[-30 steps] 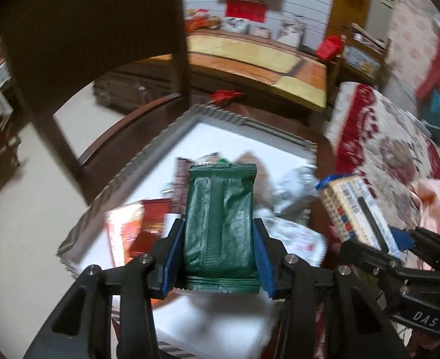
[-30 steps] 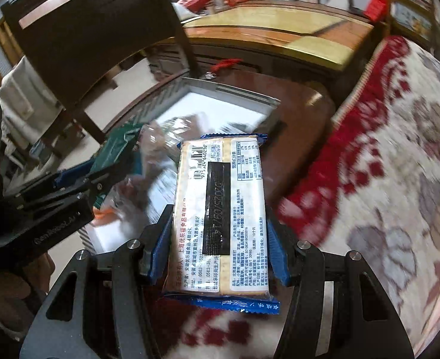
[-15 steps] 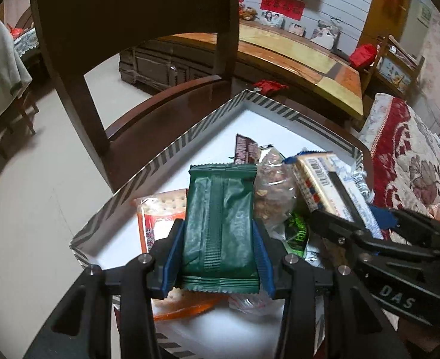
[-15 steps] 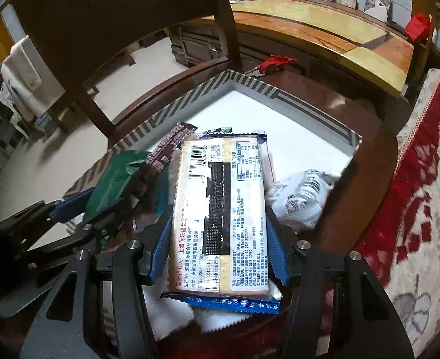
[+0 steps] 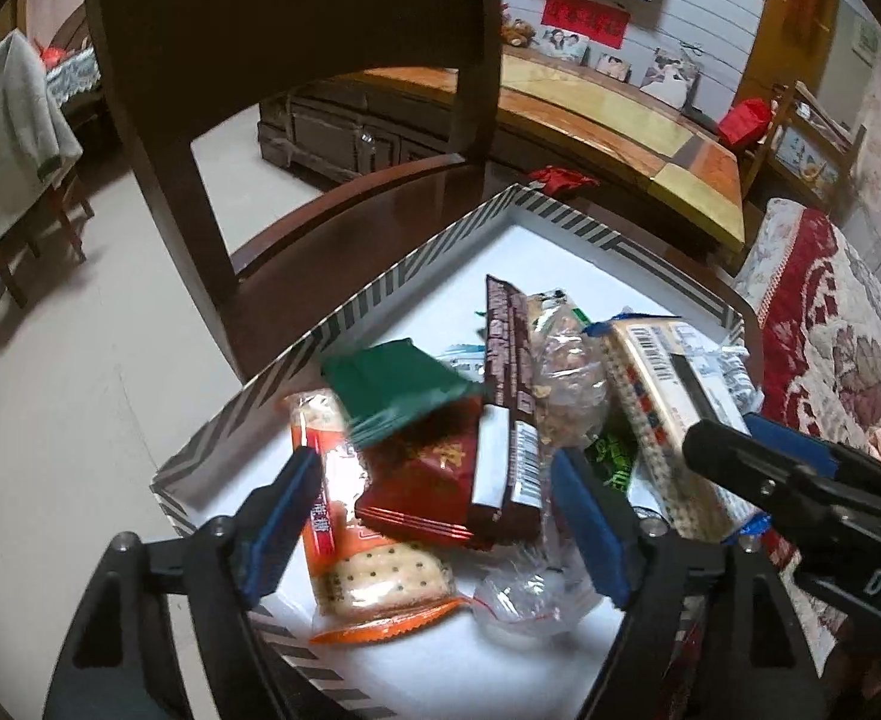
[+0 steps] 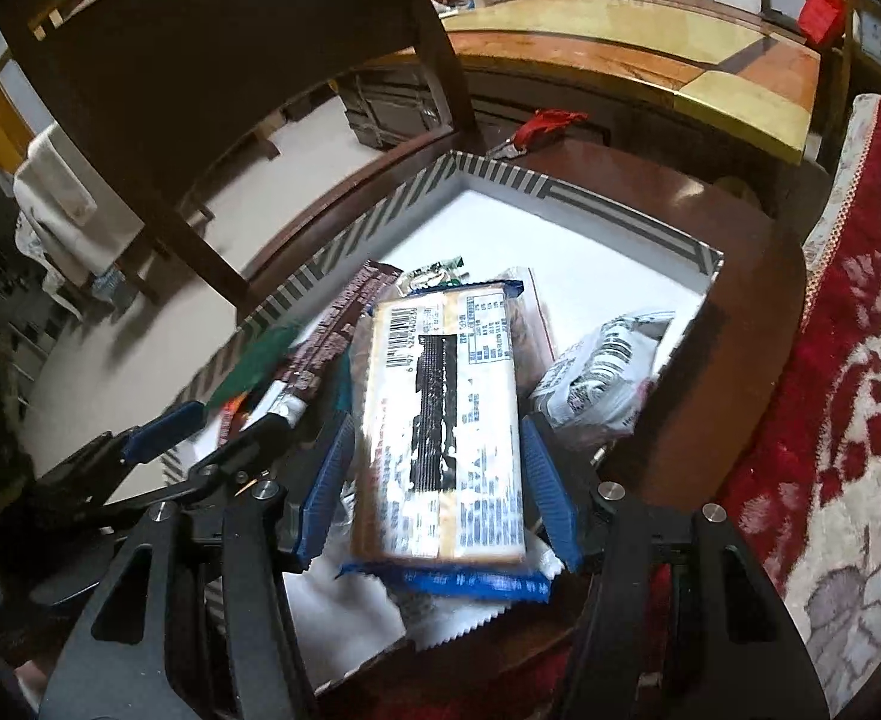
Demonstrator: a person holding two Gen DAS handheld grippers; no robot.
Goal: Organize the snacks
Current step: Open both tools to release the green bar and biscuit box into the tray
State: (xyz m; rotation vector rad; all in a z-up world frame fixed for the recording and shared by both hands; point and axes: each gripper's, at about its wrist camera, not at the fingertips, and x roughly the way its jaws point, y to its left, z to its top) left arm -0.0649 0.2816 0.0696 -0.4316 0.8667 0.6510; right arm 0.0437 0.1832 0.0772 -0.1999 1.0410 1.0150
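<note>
- The green packet [image 5: 395,393] is blurred in both views, lying tilted on the pile of snacks inside the striped-rim box [image 5: 350,315]; no print on it can be made out.
- The left gripper [image 5: 440,516] is opening, its jaws wide with nothing pressed between its blue pads; the green packet lies beyond the tips.
- The right gripper [image 6: 434,480] is opening slightly, yet its 2 blue pads press the sides of the cracker pack [image 6: 440,420], which hangs over the near corner of the box.
- The cracker pack shows a barcode and a black strip; its small print is too smeared to read.
- In the left wrist view, the right gripper's body bears the letters "DAS", cut off by the frame edge.
- A brown bar wrapper [image 5: 506,420], a red packet [image 5: 434,474] and an orange-edged cracker sleeve [image 5: 374,582] overlap in the box; their writing is unreadable.
- The box sits on a dark round desk [image 6: 734,276].
</note>
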